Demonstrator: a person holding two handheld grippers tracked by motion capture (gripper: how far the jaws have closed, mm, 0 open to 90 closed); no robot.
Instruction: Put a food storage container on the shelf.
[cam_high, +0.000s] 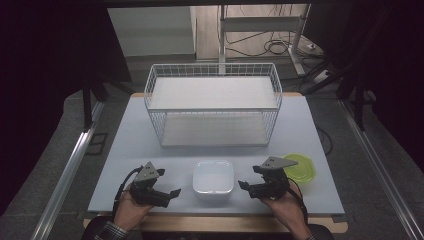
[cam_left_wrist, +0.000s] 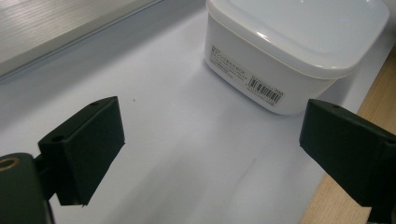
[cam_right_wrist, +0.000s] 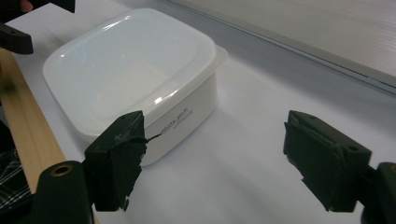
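**Two open grippers flank a white lidded box**

A pale sheet covers the table (cam_high: 150, 135), with a white wire rack (cam_high: 213, 102) standing at its far side. At the near left, the left gripper (cam_high: 167, 196) rests with jaws spread wide and nothing between them. The white lidded box (cam_high: 213, 178) sits at the near edge, between the two grippers and apart from both. The right gripper (cam_high: 246, 186) is likewise spread and empty. Behind it lies what seems a yellow-green lid (cam_high: 301, 167).
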